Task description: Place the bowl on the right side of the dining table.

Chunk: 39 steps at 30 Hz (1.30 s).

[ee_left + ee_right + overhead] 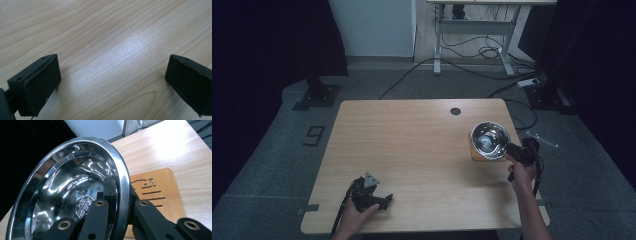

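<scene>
Dim room, cables on grey floor behind; pale wood table (412,150). Right gripper (122,202) is clamped on the rim of a steel bowl (75,185) — one jaw inside, one outside the wall — with the bowl tilted just above a wooden coaster (160,192) beyond its jaws. Judgement: bowl is light, rigid, not fragile, but polished and slippery; a rim pinch may let it pivot, so grip deep and square. Left gripper (112,82) rests low over bare table, jaws wide, nothing between.

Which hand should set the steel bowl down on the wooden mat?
Right. The right gripper already clamps the steel bowl by its rim, just above the wooden mat. The left gripper rests open, far across the table.
</scene>
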{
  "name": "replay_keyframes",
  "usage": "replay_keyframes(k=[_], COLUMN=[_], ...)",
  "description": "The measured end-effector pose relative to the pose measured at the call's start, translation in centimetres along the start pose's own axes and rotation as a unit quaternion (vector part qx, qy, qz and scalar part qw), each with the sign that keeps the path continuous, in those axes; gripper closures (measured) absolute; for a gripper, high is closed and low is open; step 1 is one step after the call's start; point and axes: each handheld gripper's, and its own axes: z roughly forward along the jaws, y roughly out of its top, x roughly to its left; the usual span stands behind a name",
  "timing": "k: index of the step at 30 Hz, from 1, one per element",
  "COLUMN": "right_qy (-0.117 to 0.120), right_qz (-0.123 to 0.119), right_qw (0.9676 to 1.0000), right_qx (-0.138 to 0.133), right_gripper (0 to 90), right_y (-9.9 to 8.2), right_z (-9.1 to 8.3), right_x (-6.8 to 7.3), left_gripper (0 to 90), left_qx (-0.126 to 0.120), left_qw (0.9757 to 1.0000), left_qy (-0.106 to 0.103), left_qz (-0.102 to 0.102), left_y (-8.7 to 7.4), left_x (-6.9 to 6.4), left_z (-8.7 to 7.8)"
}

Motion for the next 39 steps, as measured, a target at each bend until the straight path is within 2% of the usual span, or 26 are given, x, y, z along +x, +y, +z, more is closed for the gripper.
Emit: replay_keyframes(k=[21, 24, 31, 39], right_qy=[-0.030, -0.041, -0.063, -0.067], right_qz=[0.023, 0.024, 0.020, 0.022], right_qw=[0.9993, 0.9989, 0.9978, 0.9975], right_qx=[-0.002, -0.002, 0.005, 0.007], right_gripper=[86.3, 86.2, 86.2, 86.2], right_y=[-0.2, -0.5, -0.7, -0.9], right_z=[0.8, 1.2, 1.8, 2.5], right_x=[-2.4, -3.0, -3.5, -3.6], left_gripper=[0.0, 0.0, 0.0, 0.0], left_qx=[0.000, 0.000, 0.000, 0.000], left_qw=[1.0000, 1.0000, 1.0000, 1.0000], left_qy=[0.000, 0.000, 0.000, 0.000], left_qz=[0.000, 0.000, 0.000, 0.000], left_y=[0.0, 0.0, 0.0, 0.0], left_x=[0.0, 0.0, 0.0, 0.0], left_z=[0.0, 0.0, 0.0, 0.0])
